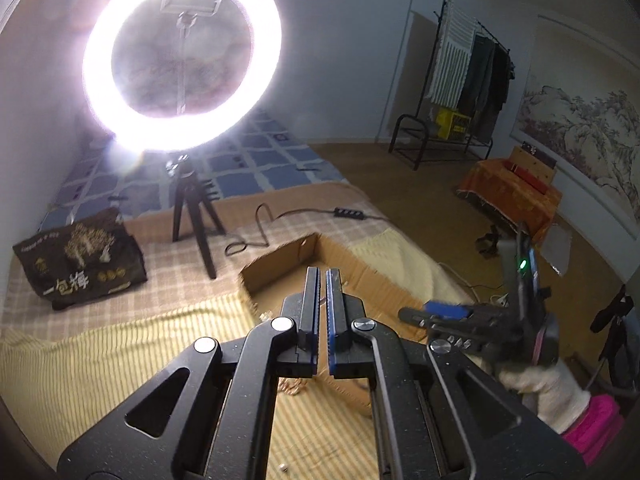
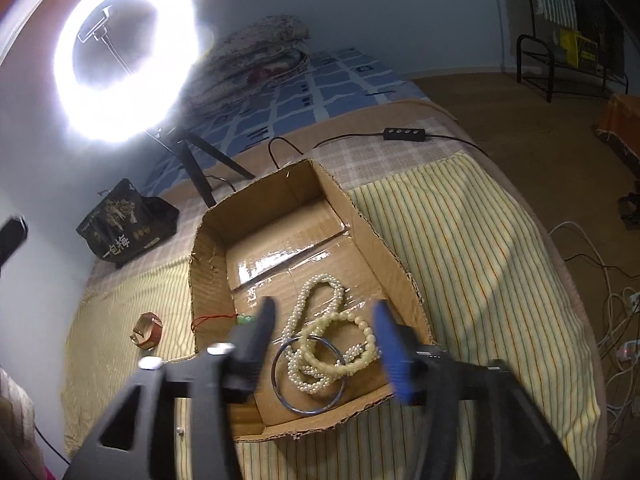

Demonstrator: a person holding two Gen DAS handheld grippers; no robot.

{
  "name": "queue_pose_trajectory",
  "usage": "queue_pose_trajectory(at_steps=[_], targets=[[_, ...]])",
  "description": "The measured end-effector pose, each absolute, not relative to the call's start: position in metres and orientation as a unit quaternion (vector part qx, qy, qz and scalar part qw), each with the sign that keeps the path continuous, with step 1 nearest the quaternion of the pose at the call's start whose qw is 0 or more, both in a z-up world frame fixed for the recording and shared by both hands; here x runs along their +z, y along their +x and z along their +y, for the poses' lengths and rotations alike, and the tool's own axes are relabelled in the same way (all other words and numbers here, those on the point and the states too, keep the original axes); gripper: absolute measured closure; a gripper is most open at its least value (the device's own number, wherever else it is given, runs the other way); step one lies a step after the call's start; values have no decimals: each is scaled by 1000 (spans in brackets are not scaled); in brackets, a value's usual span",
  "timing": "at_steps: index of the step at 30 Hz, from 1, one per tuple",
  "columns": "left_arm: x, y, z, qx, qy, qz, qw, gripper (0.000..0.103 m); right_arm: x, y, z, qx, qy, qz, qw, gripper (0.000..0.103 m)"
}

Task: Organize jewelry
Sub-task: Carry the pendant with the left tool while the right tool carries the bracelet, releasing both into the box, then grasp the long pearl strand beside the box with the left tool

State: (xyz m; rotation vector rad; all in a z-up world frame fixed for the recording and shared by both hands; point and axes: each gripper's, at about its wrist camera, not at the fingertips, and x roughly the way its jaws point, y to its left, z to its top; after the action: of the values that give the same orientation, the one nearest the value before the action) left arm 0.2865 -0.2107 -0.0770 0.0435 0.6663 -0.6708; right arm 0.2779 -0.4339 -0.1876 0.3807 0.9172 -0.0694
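Jewelry's piled in the near end of the box [image 2: 304, 220]: cream pearl strands [image 2: 316, 320] tangled over a silvery bangle [image 2: 280, 384], with a green bead on red cord [image 2: 216, 319] by the box's left wall. A brown bracelet [image 2: 147, 330] lies left of the box on the striped blanket [image 2: 460, 240]. The black bag [image 2: 128, 222] further left reads 一包梅. Right gripper [image 2: 324, 336] is spread over the pile, gripping nothing. Only the left view shows the left gripper [image 1: 322, 296], pinched together and empty above the box.
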Motion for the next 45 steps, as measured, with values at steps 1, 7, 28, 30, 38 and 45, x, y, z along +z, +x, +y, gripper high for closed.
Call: queue_pose_trajectory(at_steps=[1,7,28,30,38,45], targets=[[-81,286,-206,-321,23,324,890,103,-186,277,-432,-33,181,438,880,39],[-111,286,-177,-298,41,347,888,99,-177,275,-416,-13,174,431,885,38],[-194,307,-107,-266,49,413,870,75,-159,271,-327,88,144,426,889,38],[-207,310,-116,-275,55,427,859,75,-159,271,-324,89,142,426,889,38],[-252,316,-147,-288,99,468,829,75,-161,270,-329,81,141,431,887,38],[-276,319,-160,-276,131,482,821,75,-161,270,-338,74,158,430,886,38]])
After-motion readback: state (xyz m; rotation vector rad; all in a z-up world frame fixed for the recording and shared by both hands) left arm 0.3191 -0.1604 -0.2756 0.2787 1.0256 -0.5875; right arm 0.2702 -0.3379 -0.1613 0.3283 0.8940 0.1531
